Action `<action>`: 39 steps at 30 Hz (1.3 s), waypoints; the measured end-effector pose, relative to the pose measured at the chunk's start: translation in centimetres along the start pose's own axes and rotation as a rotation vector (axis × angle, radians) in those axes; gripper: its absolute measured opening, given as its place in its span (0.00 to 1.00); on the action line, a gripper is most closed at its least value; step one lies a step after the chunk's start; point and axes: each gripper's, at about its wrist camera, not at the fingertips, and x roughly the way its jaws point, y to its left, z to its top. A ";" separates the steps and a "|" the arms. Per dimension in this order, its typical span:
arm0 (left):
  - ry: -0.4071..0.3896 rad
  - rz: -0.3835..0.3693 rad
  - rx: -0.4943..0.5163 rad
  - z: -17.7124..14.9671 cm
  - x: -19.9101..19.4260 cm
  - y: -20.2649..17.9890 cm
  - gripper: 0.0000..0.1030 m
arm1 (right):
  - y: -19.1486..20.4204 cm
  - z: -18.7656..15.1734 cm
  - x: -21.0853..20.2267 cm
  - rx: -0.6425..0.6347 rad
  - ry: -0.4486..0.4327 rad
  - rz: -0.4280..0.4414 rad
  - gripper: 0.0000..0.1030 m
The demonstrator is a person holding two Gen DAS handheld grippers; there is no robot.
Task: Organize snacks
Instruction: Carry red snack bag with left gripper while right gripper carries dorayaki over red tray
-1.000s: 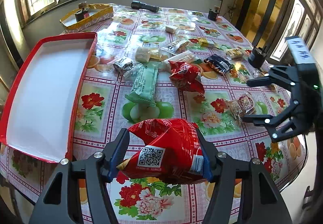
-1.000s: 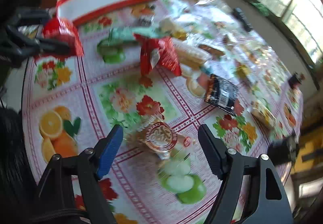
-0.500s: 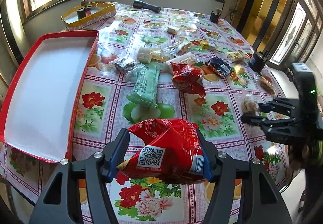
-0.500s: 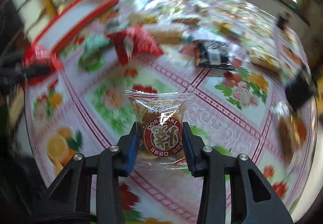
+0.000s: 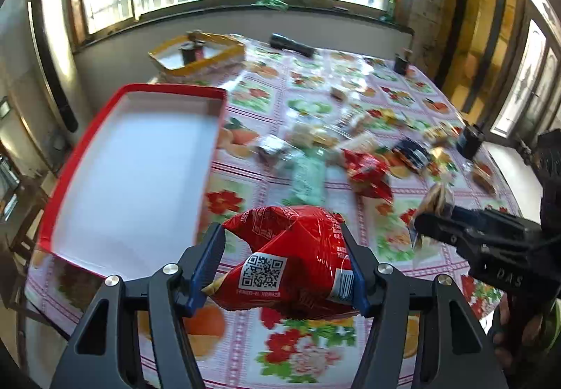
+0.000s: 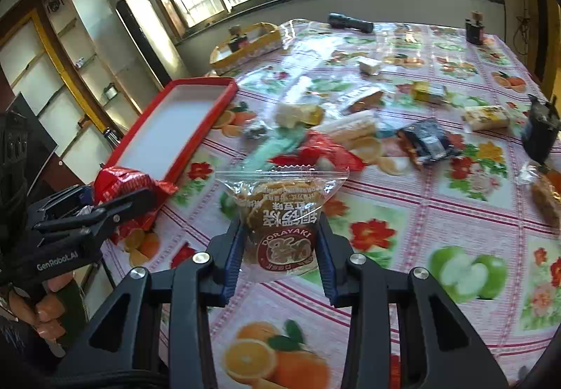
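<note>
Left claw (image 5: 284, 266) clamped on a red snack bag (image 5: 291, 262), QR code facing the camera, held in the air just beside the near right corner of the red tray (image 5: 63, 185). Tray's white floor is bare. Right claw (image 6: 278, 248) closed on a clear-wrapped dorayaki (image 6: 280, 213), lifted off the tabletop (image 6: 403, 213). Floral cloth covers the tabletop. Mid-table lies a loose scatter of snacks: second red bag (image 6: 315, 150), pale green packet (image 6: 277, 143), dark packet (image 6: 427, 143). Yellow tray (image 6: 245, 45) and a black flashlight (image 6: 350, 22) sit at the far edge, near the window.
</note>
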 end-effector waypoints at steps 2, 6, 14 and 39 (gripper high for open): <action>0.000 0.019 -0.015 0.2 0.1 0.8 0.61 | 0.9 0.3 0.6 -0.003 0.009 0.022 0.38; 0.001 0.037 -0.042 0.4 0.2 2.0 0.61 | 2.0 0.9 1.4 -0.004 0.010 0.036 0.38; -0.009 0.075 -0.075 0.9 0.2 3.8 0.61 | 4.1 1.9 2.4 -0.030 0.031 0.051 0.39; -0.032 0.190 -0.209 2.6 0.3 12.1 0.61 | 10.6 6.1 9.2 -0.109 0.105 0.112 0.39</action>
